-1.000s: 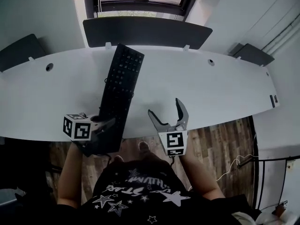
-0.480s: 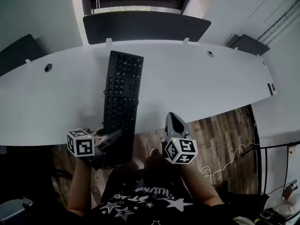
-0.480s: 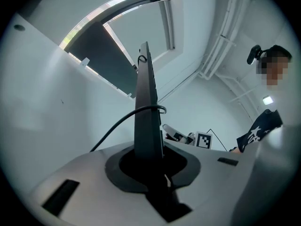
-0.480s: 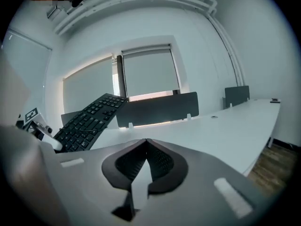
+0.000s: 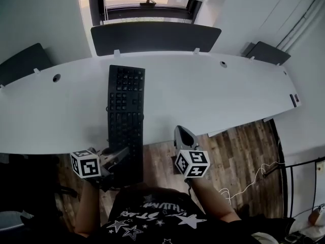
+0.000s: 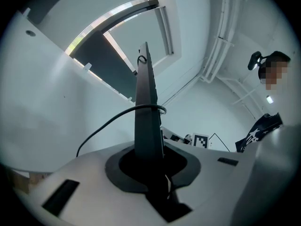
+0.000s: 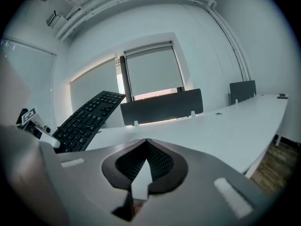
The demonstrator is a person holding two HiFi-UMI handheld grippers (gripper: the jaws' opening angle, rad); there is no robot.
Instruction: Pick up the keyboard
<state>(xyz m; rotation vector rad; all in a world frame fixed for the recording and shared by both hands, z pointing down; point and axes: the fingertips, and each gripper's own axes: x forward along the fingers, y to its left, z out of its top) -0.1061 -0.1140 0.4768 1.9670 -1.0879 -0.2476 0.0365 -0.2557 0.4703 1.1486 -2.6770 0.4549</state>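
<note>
Two grippers sit at the near edge of the white desk point(image 5: 213, 93). The left gripper point(image 5: 121, 155) pinches the black keyboard point(image 5: 125, 111) by its near end, jaws pressed on its thin edge and its cable point(image 6: 106, 125) looping alongside. The keyboard runs lengthwise over the desk, seemingly tilted off it, though its far end may touch. To its right, apart from it, is the right gripper point(image 5: 181, 132) — its jaws have just been closing and meet with nothing between them.
</note>
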